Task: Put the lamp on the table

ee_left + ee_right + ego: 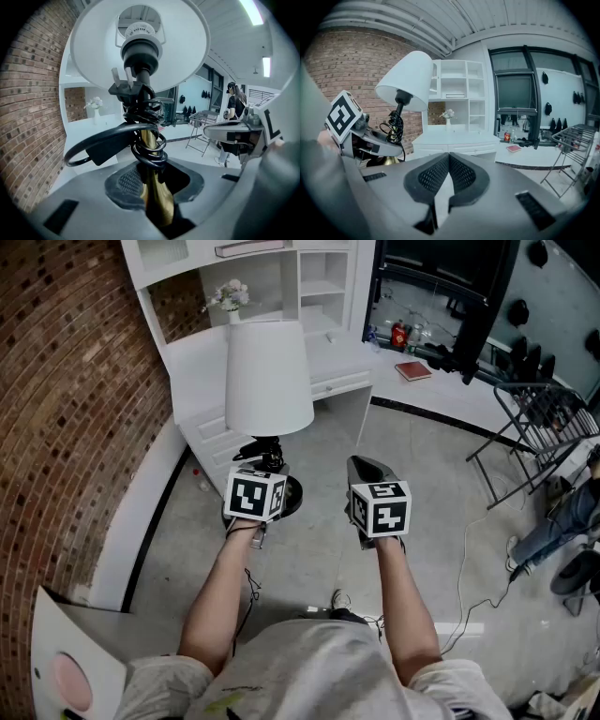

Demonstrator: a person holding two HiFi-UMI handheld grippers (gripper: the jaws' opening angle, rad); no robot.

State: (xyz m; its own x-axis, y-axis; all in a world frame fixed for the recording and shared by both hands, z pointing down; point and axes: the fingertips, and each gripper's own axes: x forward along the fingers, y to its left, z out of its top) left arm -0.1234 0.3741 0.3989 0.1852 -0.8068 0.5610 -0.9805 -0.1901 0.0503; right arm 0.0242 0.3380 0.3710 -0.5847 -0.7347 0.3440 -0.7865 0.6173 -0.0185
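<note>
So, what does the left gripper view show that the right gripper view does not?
Only the left gripper view: the inside of the shade, the plug, a person, and the left gripper shut on the lamp's stem.
Only the right gripper view: the right gripper, shut and empty, and the left gripper's cube.
Both: the shade, the cord, the brick wall, the desk and its vase.

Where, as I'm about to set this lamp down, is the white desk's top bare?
The white desk is bare across its front and right side, clear of the vase of flowers at the back left. The low ledge to its right is more crowded: a red book and small containers. The left gripper holds the lamp by its stem.
</note>
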